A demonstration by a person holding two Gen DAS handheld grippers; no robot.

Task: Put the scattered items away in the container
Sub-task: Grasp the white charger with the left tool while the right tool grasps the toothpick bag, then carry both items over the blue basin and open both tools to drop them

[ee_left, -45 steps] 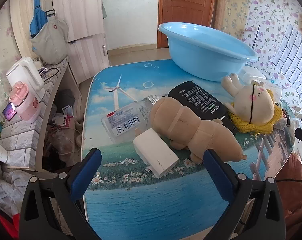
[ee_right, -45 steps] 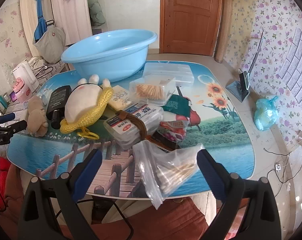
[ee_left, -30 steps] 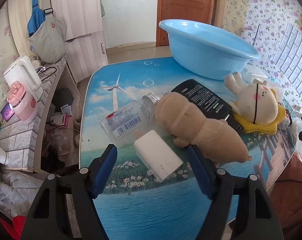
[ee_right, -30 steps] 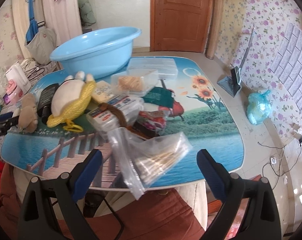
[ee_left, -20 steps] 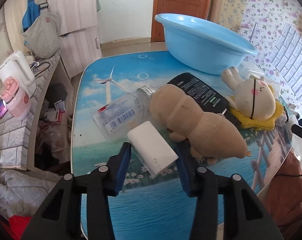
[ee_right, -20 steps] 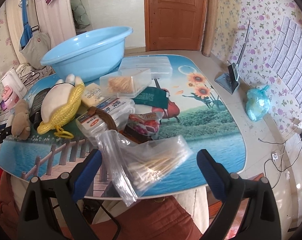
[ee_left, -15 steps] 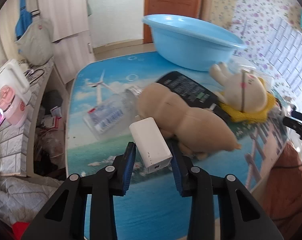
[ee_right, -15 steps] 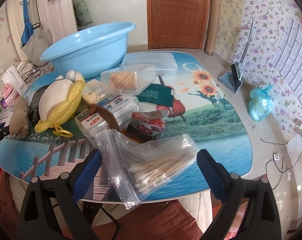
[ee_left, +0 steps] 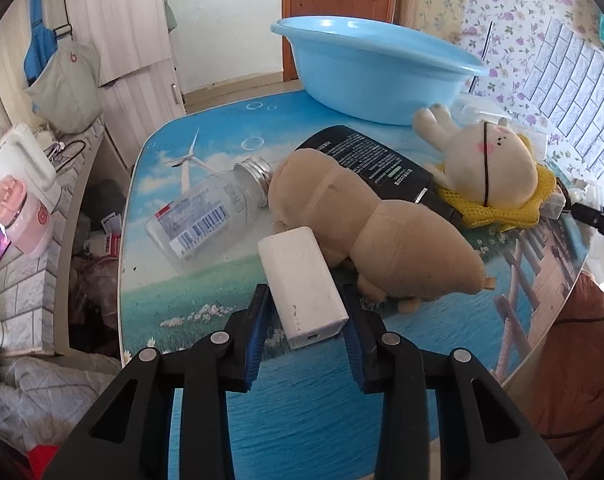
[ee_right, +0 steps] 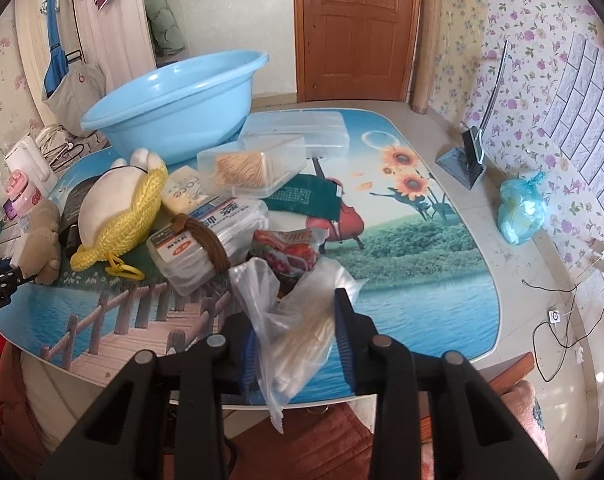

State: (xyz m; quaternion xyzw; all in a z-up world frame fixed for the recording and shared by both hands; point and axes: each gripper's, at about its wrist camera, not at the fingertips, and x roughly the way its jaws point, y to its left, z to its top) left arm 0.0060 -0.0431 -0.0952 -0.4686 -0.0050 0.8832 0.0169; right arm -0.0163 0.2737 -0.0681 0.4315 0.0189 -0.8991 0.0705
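Observation:
My left gripper [ee_left: 305, 322] is shut on a white power bank [ee_left: 302, 286], lifted slightly beside a tan plush toy [ee_left: 376, 232]. A clear bottle [ee_left: 210, 216], a black tube [ee_left: 376, 164] and a cream rabbit plush on yellow netting [ee_left: 490, 162] lie beyond it. The light blue basin [ee_left: 374, 68] stands at the far end of the table. In the right wrist view my right gripper [ee_right: 296, 338] is shut on a clear plastic bag of cotton swabs [ee_right: 298, 324] at the table's near edge. The basin [ee_right: 174, 100] sits far left there.
Clear plastic boxes [ee_right: 258, 162], a labelled box with a brown band [ee_right: 210, 240], a red snack packet [ee_right: 288, 254] and a green cloth [ee_right: 306, 196] crowd the table middle. A white kettle [ee_left: 22, 164] stands on a counter at left. A blue bag [ee_right: 520, 210] lies on the floor.
Both grippers went from wide open to shut. The left closed around the white power bank and raised it a little; the right closed on the bag of cotton swabs.

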